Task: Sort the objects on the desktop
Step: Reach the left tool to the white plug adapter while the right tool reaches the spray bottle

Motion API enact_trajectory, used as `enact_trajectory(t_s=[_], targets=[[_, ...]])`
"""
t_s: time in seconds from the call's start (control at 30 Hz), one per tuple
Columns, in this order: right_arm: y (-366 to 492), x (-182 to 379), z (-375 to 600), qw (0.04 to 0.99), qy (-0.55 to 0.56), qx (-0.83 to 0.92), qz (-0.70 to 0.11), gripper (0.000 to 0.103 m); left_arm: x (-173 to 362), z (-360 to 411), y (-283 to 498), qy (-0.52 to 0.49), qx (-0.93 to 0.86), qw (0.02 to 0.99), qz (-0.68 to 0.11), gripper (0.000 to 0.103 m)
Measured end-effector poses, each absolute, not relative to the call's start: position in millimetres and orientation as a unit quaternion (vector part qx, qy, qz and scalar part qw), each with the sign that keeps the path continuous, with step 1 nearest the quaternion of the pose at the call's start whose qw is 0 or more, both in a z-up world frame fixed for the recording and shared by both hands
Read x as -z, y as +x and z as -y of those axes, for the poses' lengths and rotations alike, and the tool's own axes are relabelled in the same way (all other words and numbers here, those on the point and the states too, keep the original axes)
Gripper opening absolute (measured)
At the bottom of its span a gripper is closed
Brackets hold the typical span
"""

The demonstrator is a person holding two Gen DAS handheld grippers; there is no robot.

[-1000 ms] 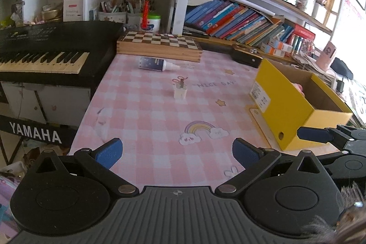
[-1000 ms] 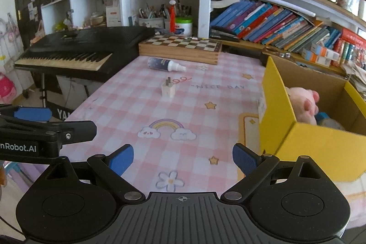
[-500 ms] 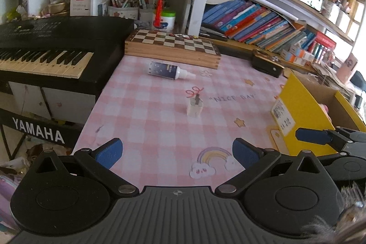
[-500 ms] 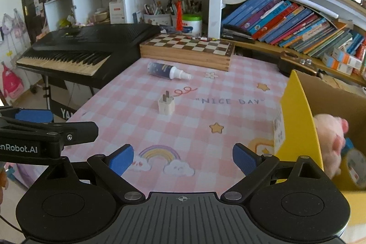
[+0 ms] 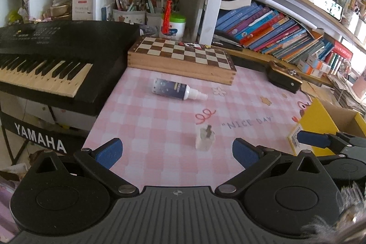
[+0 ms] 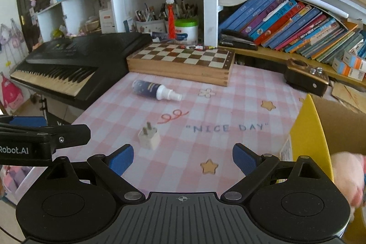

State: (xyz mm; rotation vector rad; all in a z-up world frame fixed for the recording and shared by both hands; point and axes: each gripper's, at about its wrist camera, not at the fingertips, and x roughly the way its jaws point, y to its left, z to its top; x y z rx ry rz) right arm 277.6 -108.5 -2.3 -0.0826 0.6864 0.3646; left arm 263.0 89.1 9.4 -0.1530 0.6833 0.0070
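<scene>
Both grippers spread wide over the pink table (image 5: 160, 120).
Left gripper (image 5: 176, 152) faces the charger plug (image 5: 205, 137); right gripper (image 6: 183, 159) nears the yellow box (image 6: 306, 136) holding a pink plush (image 6: 347, 177).

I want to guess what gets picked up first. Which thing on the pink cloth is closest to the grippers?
The white plug, standing prongs up just ahead of both open grippers. The spray bottle lies on its side farther back.
</scene>
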Motion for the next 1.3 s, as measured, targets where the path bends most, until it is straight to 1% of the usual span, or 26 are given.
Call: enact_trajectory(t_s=[0.33, 0.67, 0.87, 0.97, 1.07, 1.1, 1.17, 1.23, 1.27, 1.3], targets=[[321.1, 1.7, 108.4, 0.926, -0.028, -0.185, -0.327, 0.095, -10.6, -95.6, 308.0, -0.058, -0.001, 0.939, -0.338, 0.103], [361.0, 9.5, 98.0, 0.920, -0.022, -0.188, -0.343, 0.095, -1.0, -100.1, 339.0, -0.056, -0.008, 0.935, -0.351, 0.103], [375.5, 11.3, 105.1, 0.924, -0.013, -0.166, -0.346, 0.095, 12.4, -94.0, 339.3, -0.058, 0.012, 0.928, -0.367, 0.103], [379.7, 11.7, 108.2, 0.924, -0.013, -0.161, -0.345, 0.095, 17.6, -87.3, 332.7, -0.067, 0.031, 0.927, -0.369, 0.101], [382.6, 12.3, 110.0, 0.924, -0.013, -0.161, -0.346, 0.095, 25.3, -77.0, 327.1, -0.071, 0.053, 0.923, -0.374, 0.100], [383.5, 12.4, 110.1, 0.924, -0.014, -0.161, -0.347, 0.095, 28.9, -71.9, 325.9, -0.064, 0.058, 0.922, -0.377, 0.099], [384.5, 12.4, 109.1, 0.924, -0.015, -0.162, -0.347, 0.095, 35.6, -64.1, 325.9, -0.051, 0.063, 0.922, -0.377, 0.093], [385.3, 12.3, 107.8, 0.923, -0.016, -0.165, -0.347, 0.095, 45.5, -57.9, 328.7, -0.040, 0.062, 0.921, -0.382, 0.082], [385.5, 12.0, 107.2, 0.923, -0.017, -0.166, -0.347, 0.095, 50.2, -56.5, 331.2, -0.038, 0.060, 0.920, -0.386, 0.080], [385.7, 11.8, 106.2, 0.923, -0.019, -0.168, -0.347, 0.095, 54.2, -55.5, 333.3, -0.037, 0.057, 0.919, -0.389, 0.075]])
